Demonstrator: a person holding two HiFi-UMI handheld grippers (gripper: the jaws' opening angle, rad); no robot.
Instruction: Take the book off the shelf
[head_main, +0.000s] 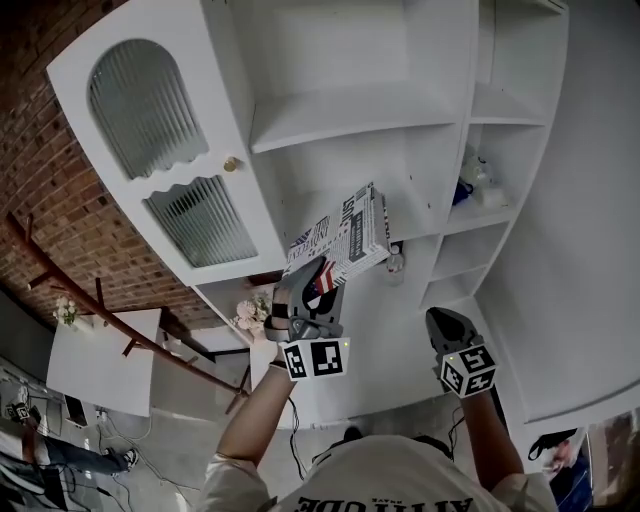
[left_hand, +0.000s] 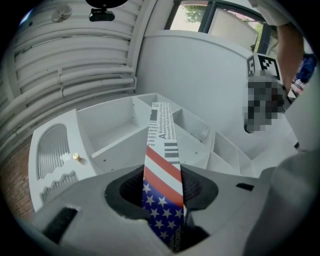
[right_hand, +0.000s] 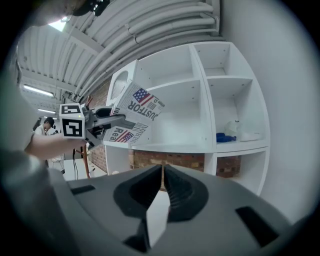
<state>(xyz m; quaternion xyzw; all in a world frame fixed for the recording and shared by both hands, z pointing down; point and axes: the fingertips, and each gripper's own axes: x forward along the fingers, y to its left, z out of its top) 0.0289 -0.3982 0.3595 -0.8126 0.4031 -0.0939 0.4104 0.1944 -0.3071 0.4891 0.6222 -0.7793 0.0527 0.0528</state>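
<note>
The book (head_main: 340, 238) has a newspaper-print cover with a stars-and-stripes band. It is held in the air in front of the white shelf unit (head_main: 350, 125), clear of the shelves and tilted. My left gripper (head_main: 312, 282) is shut on its lower edge. In the left gripper view the book (left_hand: 162, 150) runs up between both pads of that gripper (left_hand: 163, 192). In the right gripper view, the book (right_hand: 136, 112) and left gripper (right_hand: 107, 120) are at the left. My right gripper (head_main: 447, 325) hangs lower right, shut with nothing in it, its jaws (right_hand: 163, 172) closed together.
A cabinet door (head_main: 150, 110) with ribbed glass and a brass knob (head_main: 231, 164) stands left of the shelves. A blue item (right_hand: 227, 136) and a white item (right_hand: 246, 132) sit in a right-hand compartment. A white table (head_main: 100, 360) and flowers (head_main: 250, 315) are lower left.
</note>
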